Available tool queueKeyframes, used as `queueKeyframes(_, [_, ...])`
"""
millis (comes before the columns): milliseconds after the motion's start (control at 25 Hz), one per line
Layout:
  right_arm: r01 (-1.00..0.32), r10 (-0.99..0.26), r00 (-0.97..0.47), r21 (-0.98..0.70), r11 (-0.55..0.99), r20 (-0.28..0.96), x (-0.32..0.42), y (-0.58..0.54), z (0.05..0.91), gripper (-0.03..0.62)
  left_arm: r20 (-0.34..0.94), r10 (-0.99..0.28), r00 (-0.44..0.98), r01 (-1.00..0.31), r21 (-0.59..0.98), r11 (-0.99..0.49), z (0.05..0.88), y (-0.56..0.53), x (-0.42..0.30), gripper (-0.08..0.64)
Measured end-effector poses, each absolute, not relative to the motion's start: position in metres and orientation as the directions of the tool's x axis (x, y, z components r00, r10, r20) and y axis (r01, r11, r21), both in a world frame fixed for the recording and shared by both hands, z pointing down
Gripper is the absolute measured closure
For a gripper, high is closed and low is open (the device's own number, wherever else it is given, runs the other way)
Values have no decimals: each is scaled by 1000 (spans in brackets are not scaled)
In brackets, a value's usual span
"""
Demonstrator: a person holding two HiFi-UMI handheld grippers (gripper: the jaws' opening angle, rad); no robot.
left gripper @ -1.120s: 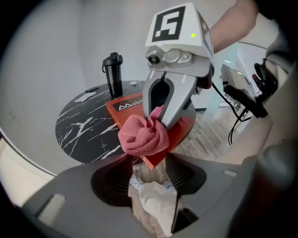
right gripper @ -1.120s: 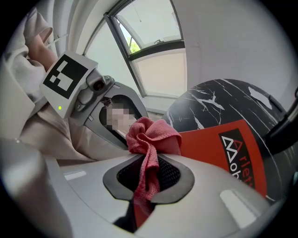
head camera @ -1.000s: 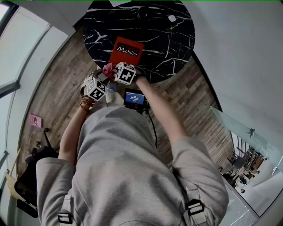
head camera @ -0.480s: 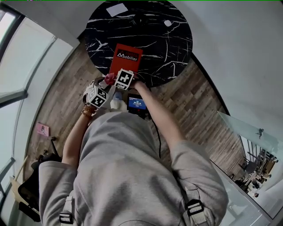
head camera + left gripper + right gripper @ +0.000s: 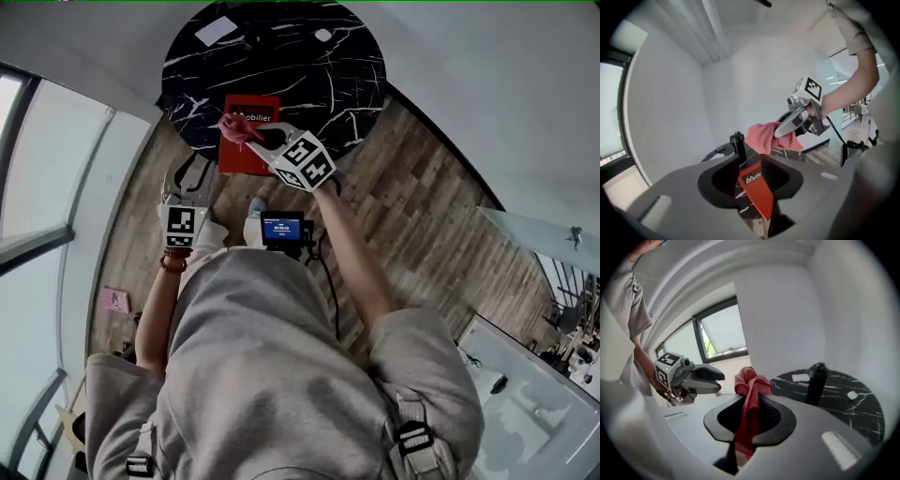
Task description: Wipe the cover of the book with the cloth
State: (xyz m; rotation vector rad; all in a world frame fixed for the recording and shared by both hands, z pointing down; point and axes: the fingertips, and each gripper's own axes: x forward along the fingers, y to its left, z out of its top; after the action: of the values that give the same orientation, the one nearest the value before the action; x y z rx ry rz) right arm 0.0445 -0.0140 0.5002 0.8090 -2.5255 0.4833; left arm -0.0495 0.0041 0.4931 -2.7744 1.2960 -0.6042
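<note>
A red book [image 5: 248, 141] lies at the near edge of a round black marble table [image 5: 309, 75]. Above the book's far half my right gripper [image 5: 246, 134] is shut on a bunched pink-red cloth [image 5: 236, 127], which hangs down between its pads [image 5: 749, 399]. My left gripper [image 5: 192, 169] hovers over the floor, left of the book and apart from it. Its jaws are closing with nothing held. In the left gripper view, the book [image 5: 757, 190] shows through the gap beyond the tips, and the cloth [image 5: 764, 138] sits in the right gripper [image 5: 787, 129].
A white card [image 5: 216, 31] and a small white item [image 5: 323, 36] lie on the table's far side. A device with a lit blue screen [image 5: 281, 228] hangs at the person's chest. Wooden floor surrounds the table; a window wall runs along the left.
The two grippers were together at the cloth by the book's near edge. The right one now carries the cloth over the book; the left has let go and drawn back leftward off the table.
</note>
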Motion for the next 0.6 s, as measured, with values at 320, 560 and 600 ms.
queueKeyframes(320, [-844,-821,-532,-49,534,205,107,57,391,531,79,-730,679,-706,-202,-679,388,32,-26,498])
queueKeyframes(560, [-920,-916,-383,38,389,118,83,139,364,532,42,-667,744,-645,-216,-733,354,98,-40,511])
queueKeyframes(600, [-928,-926,-361,52,368,112,76,153,361,532,30,-654,756,-634,-215,-743,351,110,-44,512])
